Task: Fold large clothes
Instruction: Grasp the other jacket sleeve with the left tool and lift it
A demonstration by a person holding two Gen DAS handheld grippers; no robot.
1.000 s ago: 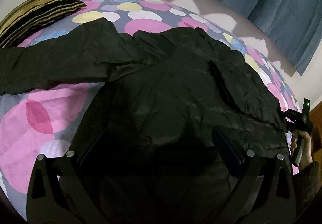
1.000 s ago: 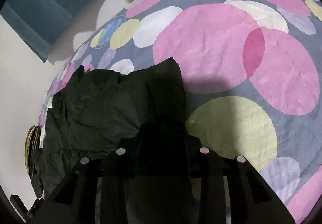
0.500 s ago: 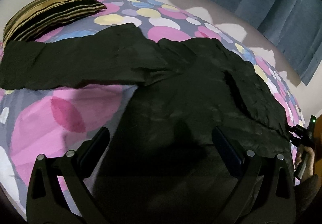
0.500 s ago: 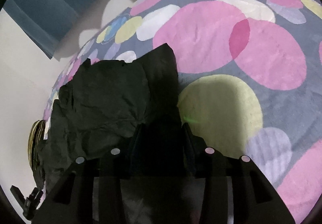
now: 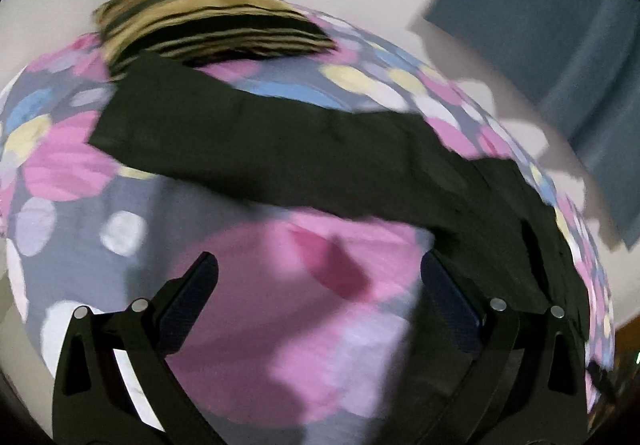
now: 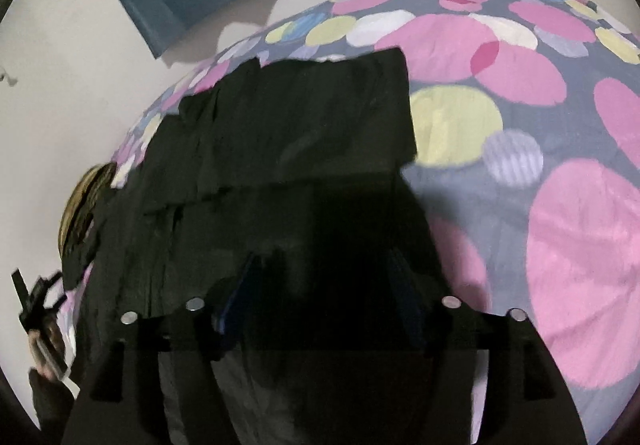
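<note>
Our left gripper (image 5: 318,285) stands wide open over the spotted bedsheet (image 5: 80,237) with nothing between its fingers. The black garment (image 5: 280,153) lies spread on that sheet, one end reaching up to the striped pillow (image 5: 208,29). Our right gripper (image 6: 324,285) hangs above the garment's near part; its jaws have just been opening and grip nothing.

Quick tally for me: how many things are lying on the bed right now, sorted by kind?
Black garment: 1, spread across the spotted bedspread
Striped pillow: 1, at the far end, the garment's sleeve end against it
Total: 2 things on the bed
</note>
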